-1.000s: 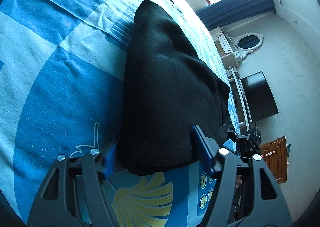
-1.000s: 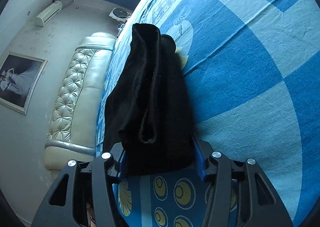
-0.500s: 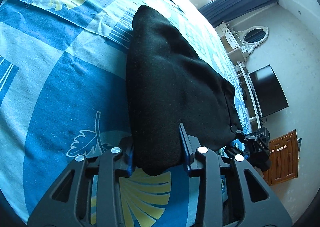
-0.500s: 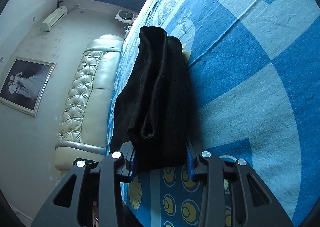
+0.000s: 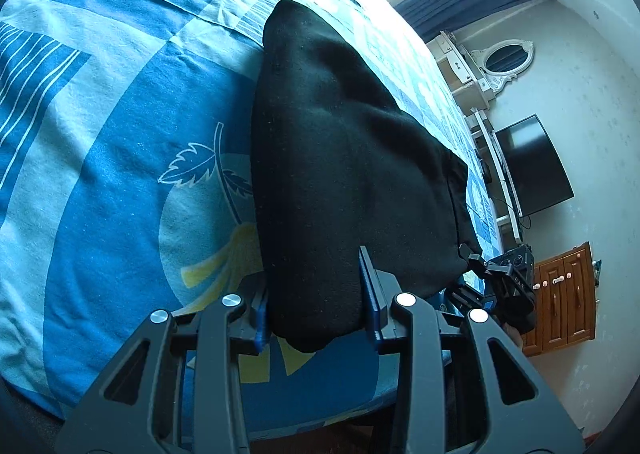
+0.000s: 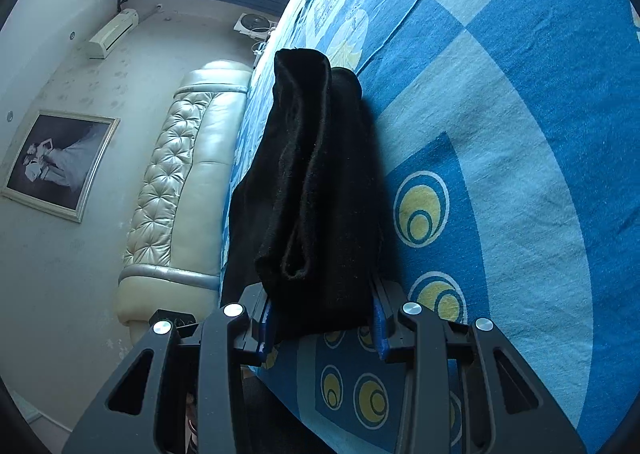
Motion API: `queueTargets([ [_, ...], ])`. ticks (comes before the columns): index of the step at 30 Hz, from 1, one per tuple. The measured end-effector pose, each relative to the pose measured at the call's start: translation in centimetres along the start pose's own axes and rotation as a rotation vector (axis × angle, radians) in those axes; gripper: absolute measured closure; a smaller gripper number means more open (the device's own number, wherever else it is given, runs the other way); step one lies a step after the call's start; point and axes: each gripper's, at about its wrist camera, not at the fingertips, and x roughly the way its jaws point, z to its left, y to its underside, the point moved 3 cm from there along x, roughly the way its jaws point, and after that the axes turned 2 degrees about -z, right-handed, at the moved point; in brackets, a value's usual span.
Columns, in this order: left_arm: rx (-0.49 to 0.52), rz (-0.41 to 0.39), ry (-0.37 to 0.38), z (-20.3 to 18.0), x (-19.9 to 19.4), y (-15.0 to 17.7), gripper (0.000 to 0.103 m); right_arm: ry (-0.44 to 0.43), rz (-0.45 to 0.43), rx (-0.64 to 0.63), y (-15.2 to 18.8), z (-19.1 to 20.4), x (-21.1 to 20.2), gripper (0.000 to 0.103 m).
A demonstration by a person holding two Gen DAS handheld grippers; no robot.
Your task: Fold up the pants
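Black pants point(image 5: 340, 158), folded into a thick bundle, lie on a blue patterned bedsheet point(image 5: 100, 158). In the left wrist view my left gripper point(image 5: 316, 314) is shut on the near edge of the bundle, blue pads pressed against both sides. The right wrist view shows the same pants point(image 6: 316, 190) with stacked layers and a folded hem facing me. My right gripper point(image 6: 320, 324) is shut on that other end, near the bed's edge. The right gripper's black body point(image 5: 504, 274) also shows past the pants in the left view.
The bedsheet point(image 6: 520, 134) stretches wide to the right. A cream tufted headboard point(image 6: 180, 190) and a framed picture point(image 6: 56, 164) stand at left. A TV point(image 5: 532, 166), a white dresser with oval mirror point(image 5: 500, 58) and a wooden cabinet point(image 5: 564, 290) line the far wall.
My left gripper has closed on the pants' near edge; it stood wider a second ago. Both grippers have drawn the bundle back across the sheet toward the bed's near edge.
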Motion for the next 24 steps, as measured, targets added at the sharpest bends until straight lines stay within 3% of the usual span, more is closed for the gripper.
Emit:
queueTargets([
  [24, 0.040, -0.042, -0.046, -0.63, -0.06, 0.80, 0.068, 0.014, 0.014, -0.008, 0.03, 0.22, 0.21, 0.065],
])
